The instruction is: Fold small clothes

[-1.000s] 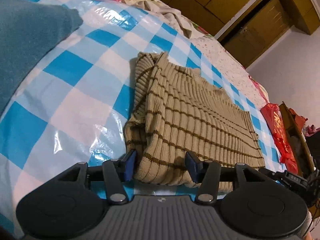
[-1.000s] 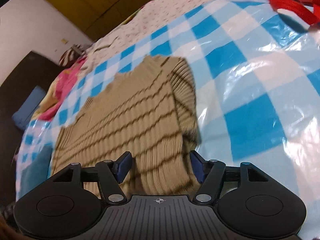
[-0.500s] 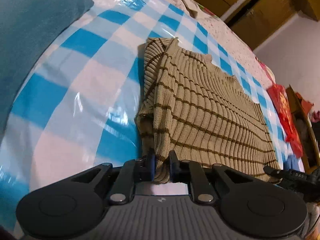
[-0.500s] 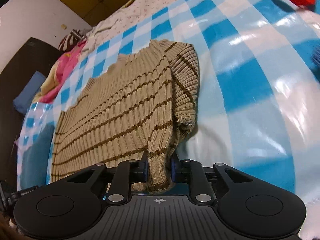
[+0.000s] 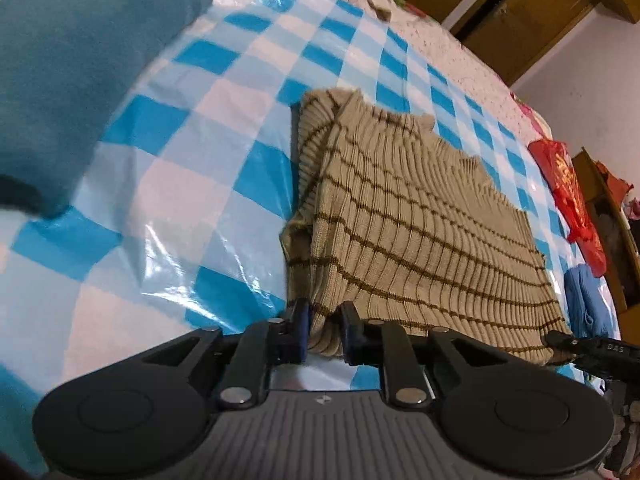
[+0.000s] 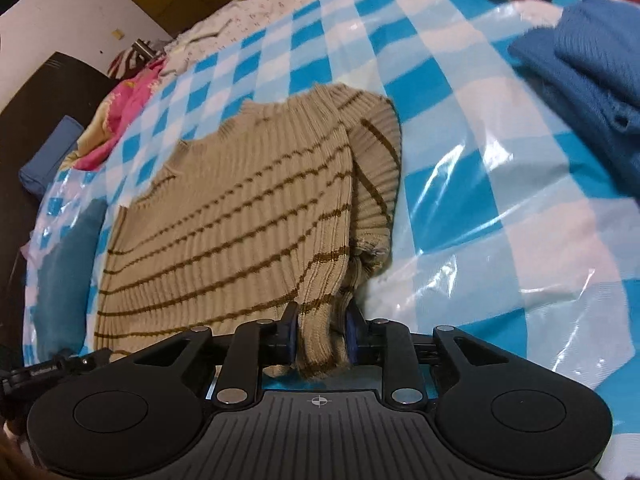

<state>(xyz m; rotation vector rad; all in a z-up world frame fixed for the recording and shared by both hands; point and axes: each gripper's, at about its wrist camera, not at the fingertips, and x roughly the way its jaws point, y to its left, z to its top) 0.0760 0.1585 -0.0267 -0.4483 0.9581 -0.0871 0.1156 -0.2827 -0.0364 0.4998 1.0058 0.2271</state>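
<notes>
A beige ribbed sweater with thin brown stripes lies on a blue-and-white checked plastic sheet, its sleeves folded in along both sides. My left gripper pinches the near hem at its left corner. Its jaws are opening slightly, with the knit still pressed between the blue pads. My right gripper holds the hem's right corner of the sweater the same way, jaws opening a little and fabric bunched between them. The hem is lifted off the sheet at both corners.
A teal garment lies at the sheet's left. A folded blue knit lies at its right, beyond it a red bag. Pink cloth and pale bedding sit at the far end, with a wooden wardrobe behind.
Both grippers stood open around the hem, then closed on its corners. Since then they have drawn back with the hem raised, and the jaws stand a touch wider.
</notes>
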